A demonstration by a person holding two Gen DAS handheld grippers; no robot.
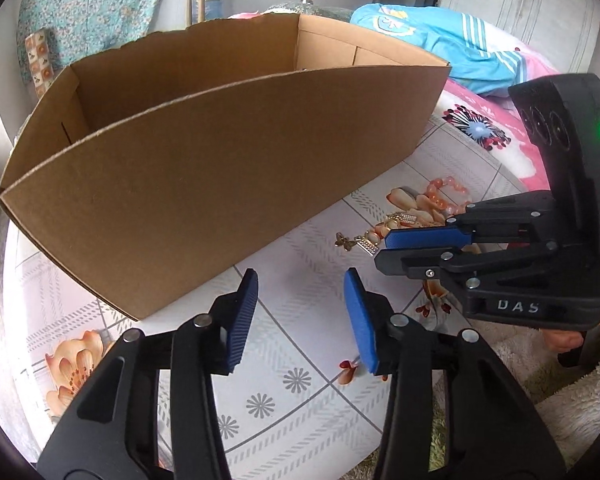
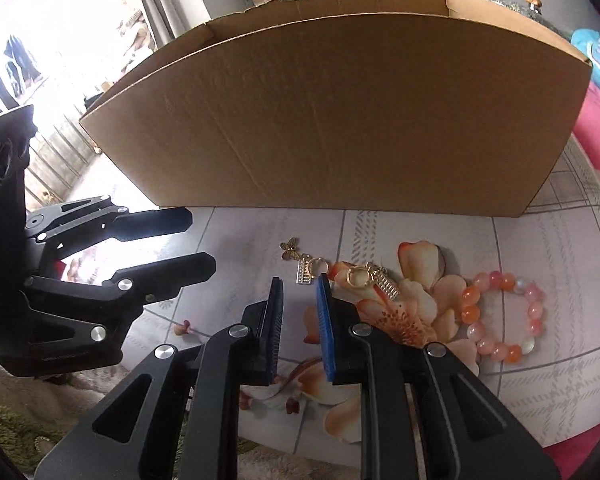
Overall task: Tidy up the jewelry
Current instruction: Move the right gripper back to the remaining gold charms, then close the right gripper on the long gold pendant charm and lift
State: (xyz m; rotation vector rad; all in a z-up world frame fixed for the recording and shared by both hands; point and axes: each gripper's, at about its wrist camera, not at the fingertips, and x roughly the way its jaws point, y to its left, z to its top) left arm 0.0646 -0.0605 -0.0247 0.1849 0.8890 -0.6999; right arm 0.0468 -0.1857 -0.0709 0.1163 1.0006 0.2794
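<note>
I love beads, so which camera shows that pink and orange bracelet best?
The right wrist view: the bead bracelet lies whole and unobstructed on the floral cloth. In the left wrist view only part of the bracelet shows, behind the right gripper.

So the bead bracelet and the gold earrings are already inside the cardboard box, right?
Not inside. The bead bracelet and gold earrings lie on the flowered cloth in front of the cardboard box, as the right wrist view shows.

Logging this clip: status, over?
Left gripper open, empty. Right gripper narrow, empty, above gold charms. Bead bracelet on cloth; box behind. Nothing blocking.
</note>
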